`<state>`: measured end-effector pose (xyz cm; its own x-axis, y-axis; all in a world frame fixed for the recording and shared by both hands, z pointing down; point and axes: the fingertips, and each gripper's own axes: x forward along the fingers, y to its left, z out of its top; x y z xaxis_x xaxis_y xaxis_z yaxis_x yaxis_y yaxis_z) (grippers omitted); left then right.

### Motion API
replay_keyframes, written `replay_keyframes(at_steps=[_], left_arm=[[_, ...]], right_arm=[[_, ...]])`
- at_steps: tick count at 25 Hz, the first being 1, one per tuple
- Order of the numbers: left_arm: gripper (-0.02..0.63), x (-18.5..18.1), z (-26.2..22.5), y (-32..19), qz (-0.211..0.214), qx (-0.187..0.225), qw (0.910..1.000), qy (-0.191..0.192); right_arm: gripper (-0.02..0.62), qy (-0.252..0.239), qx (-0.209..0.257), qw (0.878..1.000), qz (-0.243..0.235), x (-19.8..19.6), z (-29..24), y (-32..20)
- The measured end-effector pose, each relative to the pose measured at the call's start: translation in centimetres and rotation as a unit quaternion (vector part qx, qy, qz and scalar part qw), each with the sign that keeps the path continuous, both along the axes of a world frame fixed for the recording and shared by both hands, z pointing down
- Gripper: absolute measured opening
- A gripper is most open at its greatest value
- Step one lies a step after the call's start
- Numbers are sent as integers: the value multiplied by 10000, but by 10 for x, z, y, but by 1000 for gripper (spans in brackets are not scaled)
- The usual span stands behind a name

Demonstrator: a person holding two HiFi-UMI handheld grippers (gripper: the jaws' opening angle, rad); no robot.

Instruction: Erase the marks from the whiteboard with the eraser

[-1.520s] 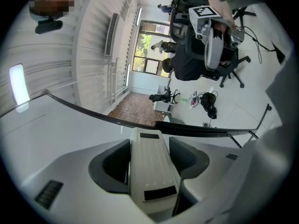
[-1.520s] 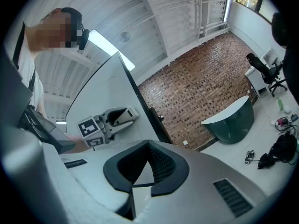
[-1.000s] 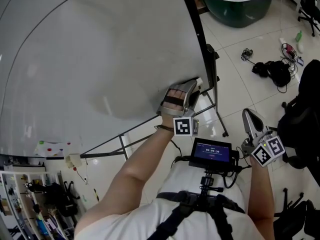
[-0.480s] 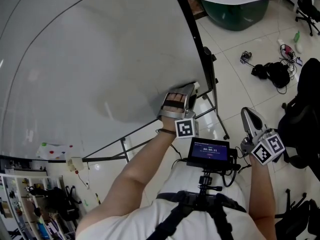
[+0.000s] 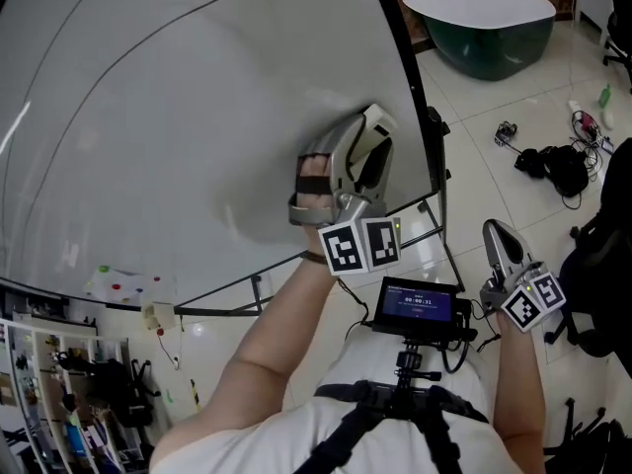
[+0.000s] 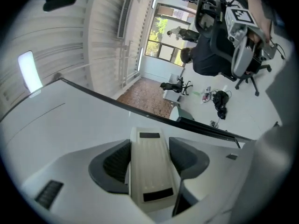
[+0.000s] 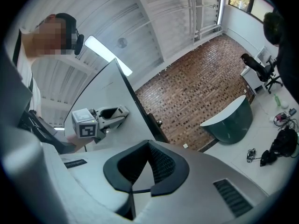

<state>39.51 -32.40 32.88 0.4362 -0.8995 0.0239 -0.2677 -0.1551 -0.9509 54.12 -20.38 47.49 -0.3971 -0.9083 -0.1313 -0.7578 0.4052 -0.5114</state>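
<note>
Eraser (image 6: 149,171): cream block lying lengthwise between the left gripper's (image 5: 367,144) fingers (image 6: 116,164), one dark pad on each long side, far end sticking out past the fingertips.
Left fingers: clamped on the eraser, held wide by its body.
Eraser's place: far end against the whiteboard (image 5: 178,126), near the board's right edge.
Right gripper (image 5: 497,243): fingers (image 7: 164,168) together with nothing between them, well apart from the board, over the tiled floor (image 5: 464,166).
</note>
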Motion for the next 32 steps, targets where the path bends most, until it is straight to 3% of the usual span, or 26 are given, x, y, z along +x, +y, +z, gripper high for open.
replay_keyframes(at_steps=[5, 7, 11, 15, 20, 27, 32], left_arm=[[299, -55, -47, 7, -202, 253, 9957, 867], [298, -64, -48, 8, -242, 321, 9938, 1038], [296, -77, -23, 8, -359, 304, 9923, 1150], [295, -97, 21, 9, -588, -103, 9886, 1386], [295, -124, 96, 10, -873, -620, 9866, 1234], [295, -140, 163, 12, -950, -837, 9881, 869], [295, -155, 199, 17, -903, -957, 9912, 154]], right_arm=[[15, 35, -23, 9999, -138, -23, -7, -5], [15, 43, -45, 9998, -168, -26, -6, -8], [15, 55, -88, 9996, -279, -38, -2, -12], [15, 127, -198, 9989, -405, -45, 3, -16], [15, 247, -284, 9977, -559, -54, 8, -21], [15, 244, -344, 9967, -692, -66, 12, -23], [15, 249, -367, 9965, -709, -68, 10, -23]])
